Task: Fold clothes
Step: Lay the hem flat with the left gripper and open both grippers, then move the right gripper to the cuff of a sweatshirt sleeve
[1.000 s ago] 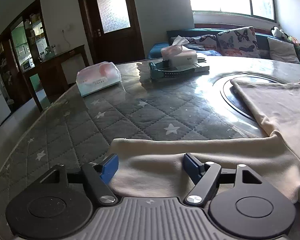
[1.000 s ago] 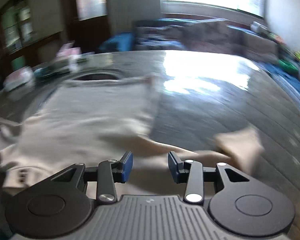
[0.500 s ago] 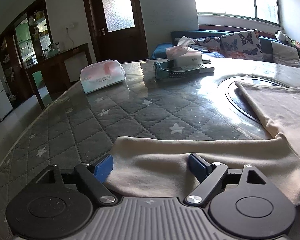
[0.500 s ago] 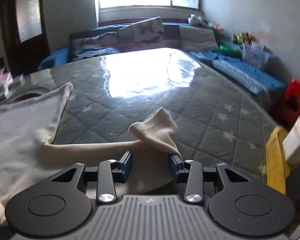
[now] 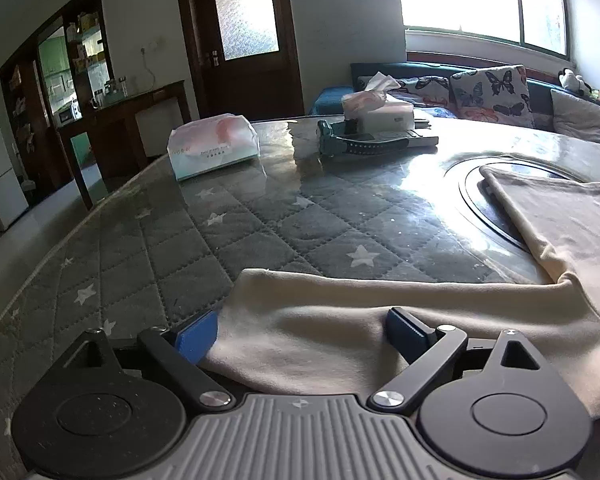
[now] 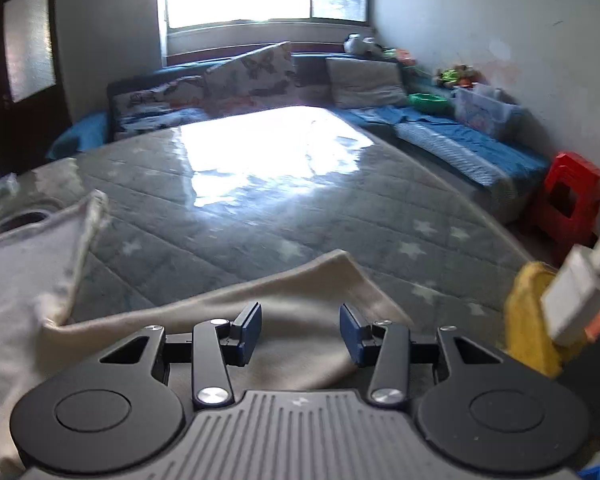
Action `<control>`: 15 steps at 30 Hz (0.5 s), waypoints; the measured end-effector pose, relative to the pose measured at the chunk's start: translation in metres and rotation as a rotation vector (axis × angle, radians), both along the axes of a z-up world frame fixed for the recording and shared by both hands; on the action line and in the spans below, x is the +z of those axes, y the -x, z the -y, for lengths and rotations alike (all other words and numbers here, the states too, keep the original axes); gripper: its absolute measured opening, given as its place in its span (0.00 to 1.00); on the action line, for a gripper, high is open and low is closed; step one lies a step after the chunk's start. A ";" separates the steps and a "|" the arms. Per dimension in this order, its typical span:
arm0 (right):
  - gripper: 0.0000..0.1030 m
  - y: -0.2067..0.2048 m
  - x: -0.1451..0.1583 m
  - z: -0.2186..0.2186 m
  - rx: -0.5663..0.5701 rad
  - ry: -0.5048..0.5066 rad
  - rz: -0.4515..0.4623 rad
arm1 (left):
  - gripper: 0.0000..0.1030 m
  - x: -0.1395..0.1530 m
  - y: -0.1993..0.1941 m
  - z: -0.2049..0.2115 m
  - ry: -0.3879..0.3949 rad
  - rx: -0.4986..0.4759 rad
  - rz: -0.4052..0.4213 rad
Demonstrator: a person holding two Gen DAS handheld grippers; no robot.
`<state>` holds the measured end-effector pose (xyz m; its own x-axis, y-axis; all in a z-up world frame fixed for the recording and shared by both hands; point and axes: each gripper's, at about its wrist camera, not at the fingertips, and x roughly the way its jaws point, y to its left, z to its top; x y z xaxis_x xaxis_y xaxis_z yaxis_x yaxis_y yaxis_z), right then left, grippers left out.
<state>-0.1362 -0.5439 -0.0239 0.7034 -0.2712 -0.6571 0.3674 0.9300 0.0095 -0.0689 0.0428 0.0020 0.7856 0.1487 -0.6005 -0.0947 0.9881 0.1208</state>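
Observation:
A cream long-sleeved garment lies spread on the quilted grey table. In the left wrist view its left sleeve (image 5: pixel 340 304) runs across the front and the body (image 5: pixel 560 224) stretches away at the right. My left gripper (image 5: pixel 302 334) is wide open, its blue fingers (image 5: pixel 196 336) straddling the sleeve cloth near the cuff. In the right wrist view the other sleeve (image 6: pixel 300 288) lies flat, its cuff end pointing to the far right, and the body (image 6: pixel 24 264) sits at the left. My right gripper (image 6: pixel 300 332) hangs open just over that sleeve.
A soft tissue pack (image 5: pixel 214 146), a tissue box (image 5: pixel 380 110) and a dark teal tool (image 5: pixel 360 146) sit at the far side. A round inset ring (image 5: pixel 472 196) lies under the garment. Table edge (image 6: pixel 492 220) falls off right; red stool (image 6: pixel 572 196), yellow item (image 6: pixel 532 320) beyond.
The left gripper's fingers have spread wider over the sleeve. The right gripper swung right along the other sleeve, whose curled-up cuff now lies flat.

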 end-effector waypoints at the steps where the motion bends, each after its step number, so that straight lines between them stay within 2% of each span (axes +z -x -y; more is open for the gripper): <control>1: 0.46 -0.004 0.000 0.000 0.012 -0.005 0.000 | 0.92 0.000 0.000 0.000 0.000 0.001 0.001; 10: 0.51 -0.029 -0.001 0.008 0.031 0.034 -0.012 | 0.95 -0.001 -0.001 -0.003 0.017 0.014 -0.003; 15: 0.51 -0.021 0.006 0.005 0.065 0.032 -0.018 | 0.95 -0.001 -0.001 -0.003 0.023 0.015 -0.005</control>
